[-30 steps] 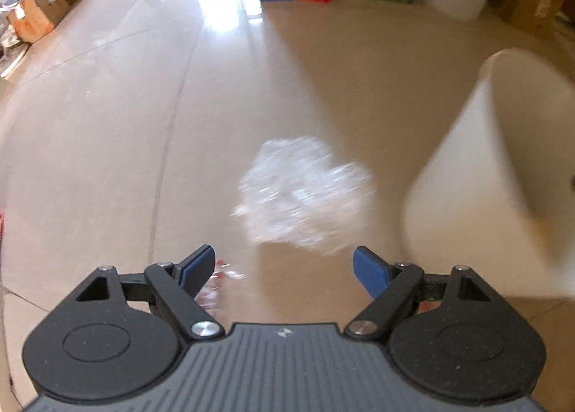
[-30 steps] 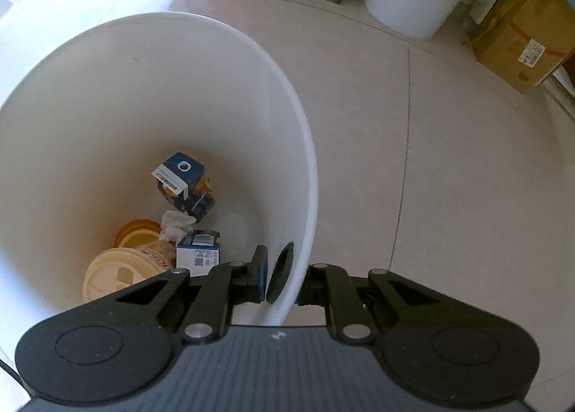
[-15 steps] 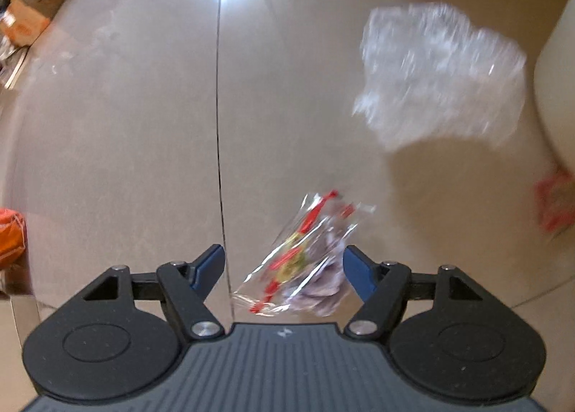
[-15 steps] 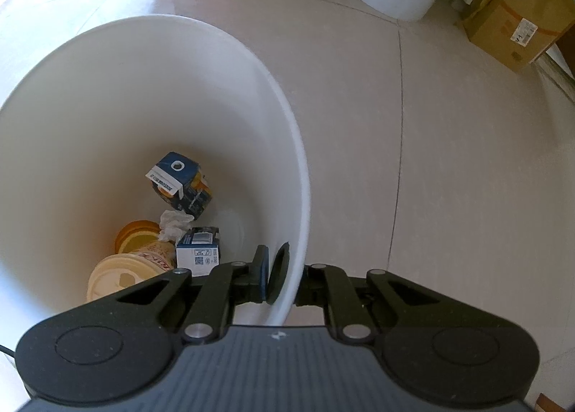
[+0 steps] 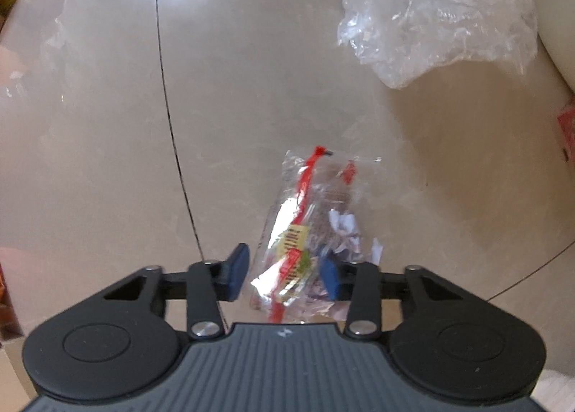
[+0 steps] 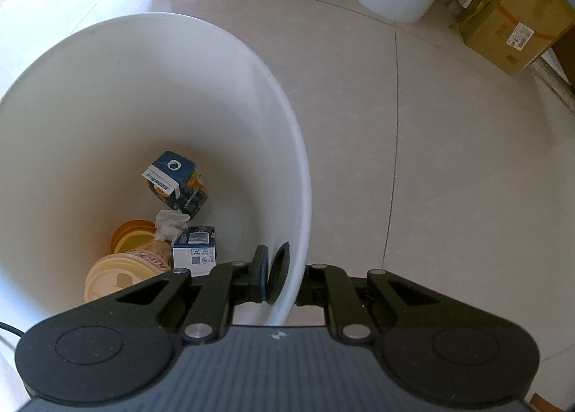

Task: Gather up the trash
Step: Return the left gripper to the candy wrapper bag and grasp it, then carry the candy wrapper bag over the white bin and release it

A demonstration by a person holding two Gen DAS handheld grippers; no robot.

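Left gripper (image 5: 284, 275): pointing down at the floor (image 5: 107, 124), jaws closing around a clear wrapper (image 5: 309, 232) with red and yellow print; right pad touches it, left pad is just beside it.
Right gripper (image 6: 284, 275): pinching the rim of the white bin (image 6: 298, 167).
Bin contents: cartons, a cup with lid, crumpled tissue.
Other trash: crumpled clear plastic (image 5: 435, 9) on the floor near the bin.
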